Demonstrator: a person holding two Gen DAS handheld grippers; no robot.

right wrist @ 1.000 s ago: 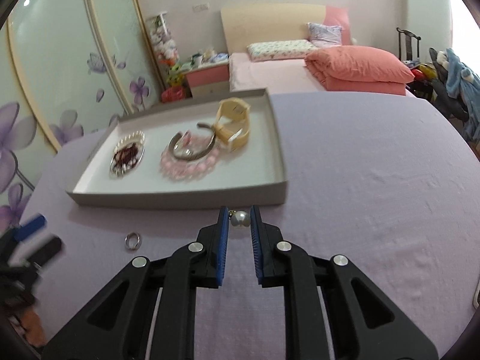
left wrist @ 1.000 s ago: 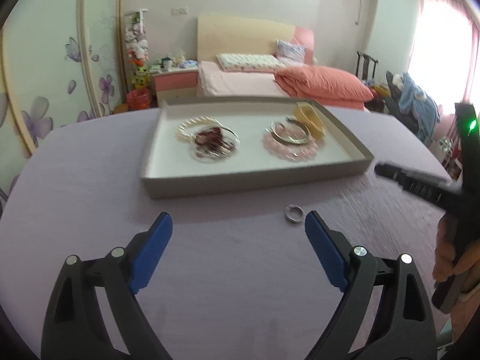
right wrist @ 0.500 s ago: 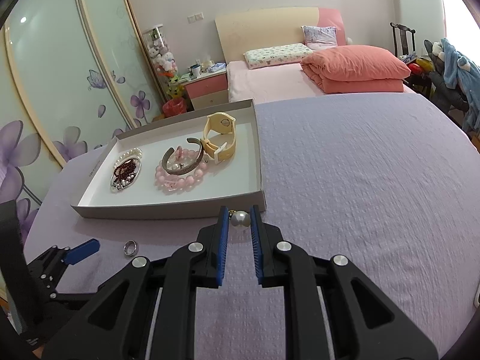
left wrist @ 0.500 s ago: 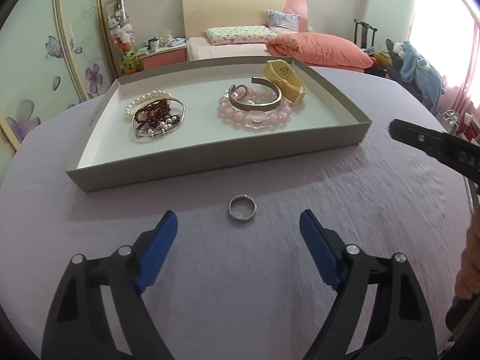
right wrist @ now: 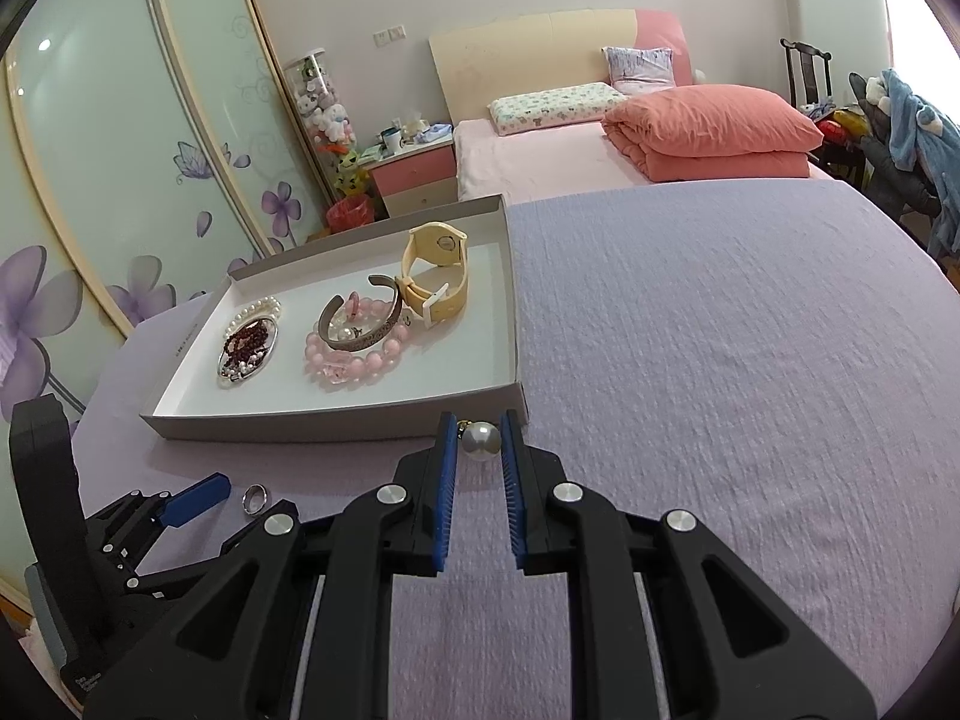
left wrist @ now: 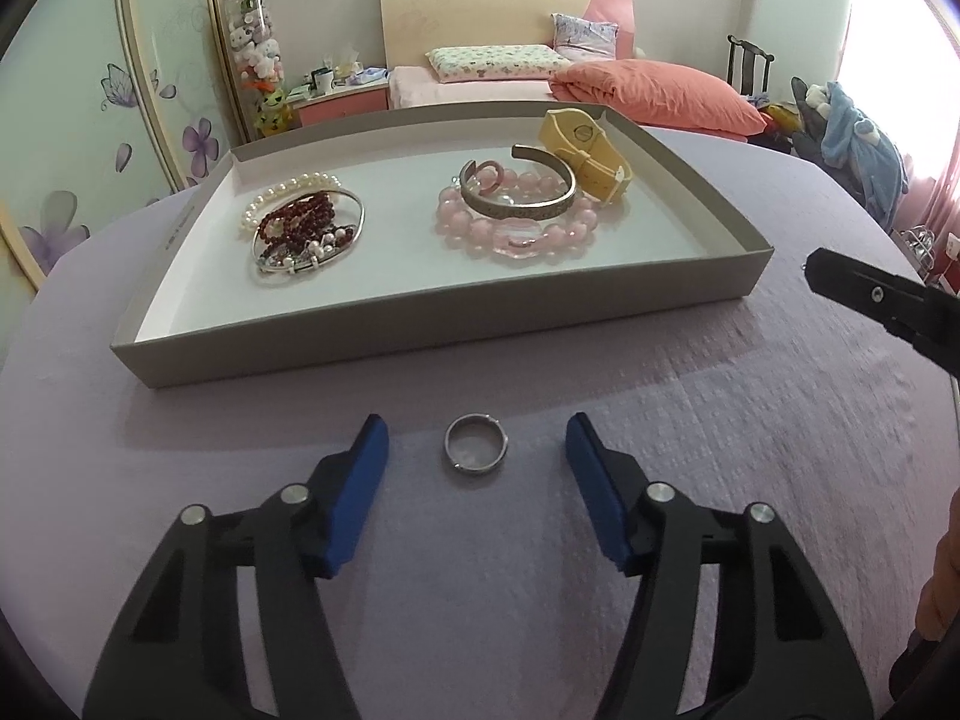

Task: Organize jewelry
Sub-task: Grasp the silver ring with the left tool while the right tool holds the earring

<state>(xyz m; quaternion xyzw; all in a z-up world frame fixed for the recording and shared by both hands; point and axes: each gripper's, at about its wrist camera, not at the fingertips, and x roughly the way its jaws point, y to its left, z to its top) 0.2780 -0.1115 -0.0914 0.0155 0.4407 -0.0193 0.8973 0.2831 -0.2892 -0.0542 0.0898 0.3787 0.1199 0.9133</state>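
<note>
Your left gripper point(left wrist: 477, 450) has swung in and dropped toward the small silver band ring point(left wrist: 476, 443), and its jaws have just been closing: a second ago the ring lay off by the right blue pad, now it sits squarely between the two. The pads stand clear of it on both sides, no contact, and the ring lies flat on the lilac textured tablecloth point(left wrist: 750, 408), just in front of the near wall of the shallow grey cardboard tray point(left wrist: 420, 330).

Your right gripper point(right wrist: 478, 441) has kept its place, nearly shut and pinching a round white pearl earring point(right wrist: 480, 441) between its blue pads, just off the tray's near right corner.

In the tray, a white pearl bracelet point(left wrist: 288, 199) and dark red bead strands point(left wrist: 297, 219) lie heaped with a thin silver bangle point(left wrist: 336, 252) on the left. Toward the right, a grey metal open cuff point(left wrist: 522, 204) rests on a pink bead bracelet point(left wrist: 516, 234), with a small pink ring point(left wrist: 489, 175) inside it and a yellow strap watch point(left wrist: 585, 153) touching it at the back.
</note>
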